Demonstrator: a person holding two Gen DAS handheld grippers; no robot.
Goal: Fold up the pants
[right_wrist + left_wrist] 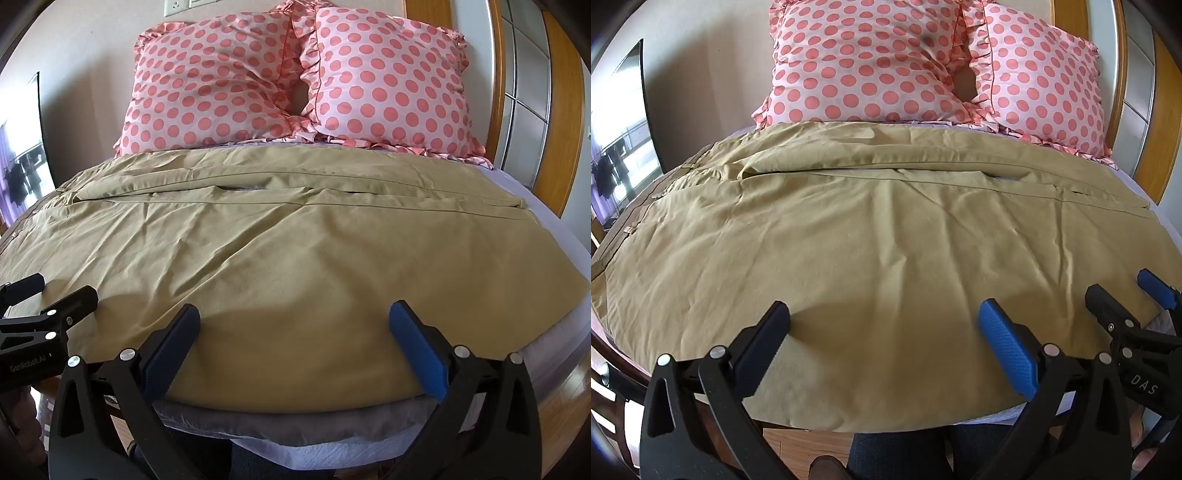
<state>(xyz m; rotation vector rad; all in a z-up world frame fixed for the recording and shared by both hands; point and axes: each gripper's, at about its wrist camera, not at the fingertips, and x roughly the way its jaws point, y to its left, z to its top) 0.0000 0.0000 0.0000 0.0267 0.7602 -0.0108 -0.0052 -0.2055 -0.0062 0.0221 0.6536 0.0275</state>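
Just ahead of both grippers, khaki pants (879,229) lie spread flat across the bed (554,206), their near edge running crosswise under the fingertips and hanging slightly past the mattress edge. The left gripper (884,325) stands with its jaws spread wide, holding nothing, its tips over the near hem region of the cloth; whether they touch the fabric I cannot tell. The right gripper (295,325) is likewise spread and empty, poised over the same near edge, just beside its partner, which shows at the left rim of the right wrist view. The pants' long axis runs left to right across both views: the waistband with its belt loops lies far off to the left of the left gripper, and the leg ends finish to the right, beyond the right gripper. A seam line between the two legs runs crosswise farther ahead, so one leg lies near and the other beyond it, toward the two polka-dot pillows (295,81) at the far end. By my judgement the fold has not begun, and the near long edge is what matters: each gripper would need to pinch that edge in front of it and carry it forward, away from the person, over the far leg.
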